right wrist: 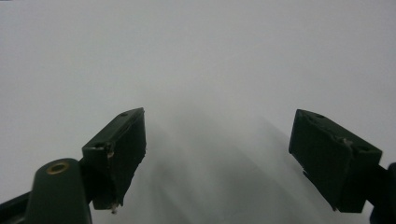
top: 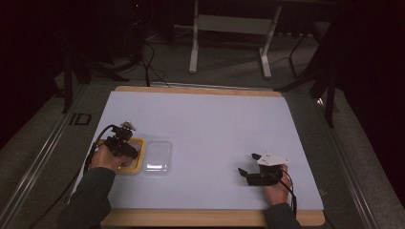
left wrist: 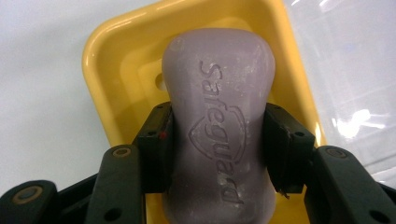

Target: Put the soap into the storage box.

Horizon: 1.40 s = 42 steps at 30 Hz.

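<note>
Two pairs of tongs are at work over the white table (top: 215, 124), one in each of the person's hands. The left tongs (left wrist: 217, 140) are closed on a bar of soap (left wrist: 217, 116), a pale purple bar with a brand name pressed into its face; both pads press against its narrow waist. The soap sits within the yellow soap dish (left wrist: 105, 70), which stands near the table's left edge, toward the near left corner. Whether the bar already rests on the dish floor or hangs just above it cannot be told. Touching or just beside the dish, on the side toward the table's middle, lies a clear plastic lid (top: 158, 157), flat on the table. The right tongs (top: 253, 164) rest near the near right corner, jaws wide apart with nothing between them, over bare table.

Judging from this, the step in hand is the soap at the dish, gripped and either being set in or about to be lifted out. If it is being placed, the next move calls for settling the bar level, opening the left tongs and withdrawing straight up without dragging the dish; the free right tongs could then fetch the lid.
</note>
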Motion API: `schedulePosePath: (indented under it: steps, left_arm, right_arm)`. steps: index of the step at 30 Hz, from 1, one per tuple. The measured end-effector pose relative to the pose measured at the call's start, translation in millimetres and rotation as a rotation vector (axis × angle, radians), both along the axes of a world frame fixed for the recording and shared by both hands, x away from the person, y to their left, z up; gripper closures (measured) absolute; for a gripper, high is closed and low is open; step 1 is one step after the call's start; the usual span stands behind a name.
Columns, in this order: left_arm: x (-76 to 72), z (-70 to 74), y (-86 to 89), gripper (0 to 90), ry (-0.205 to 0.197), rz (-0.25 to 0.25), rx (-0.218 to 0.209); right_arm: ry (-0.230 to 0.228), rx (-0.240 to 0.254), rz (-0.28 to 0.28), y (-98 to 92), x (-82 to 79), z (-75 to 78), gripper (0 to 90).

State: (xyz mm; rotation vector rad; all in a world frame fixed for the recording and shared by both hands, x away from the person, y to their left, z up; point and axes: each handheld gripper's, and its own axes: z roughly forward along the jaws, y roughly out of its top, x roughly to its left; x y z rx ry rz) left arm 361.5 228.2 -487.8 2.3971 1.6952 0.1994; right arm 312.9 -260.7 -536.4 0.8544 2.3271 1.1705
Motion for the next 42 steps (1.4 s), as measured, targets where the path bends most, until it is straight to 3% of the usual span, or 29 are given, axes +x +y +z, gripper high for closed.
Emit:
schedulePosePath:
  steps: [19,39,42]
  left_arm:
    - [-1.2,-1.2,4.1,46.8,0.005,-0.018,-0.034]
    - [-0.8,21.7,9.8,44.3,-0.047,-0.009,-0.058]
    - [-0.4,24.5,7.9,44.3,-0.053,-0.025,-0.058]
  right_arm:
    - [-0.002,-0.005,0.002,0.5,0.3,-0.2,18.4]
    - [-0.002,-0.006,0.002,0.5,0.2,-0.2,18.4]
    - [-0.002,-0.006,0.002,0.6,0.2,-0.3,18.4]
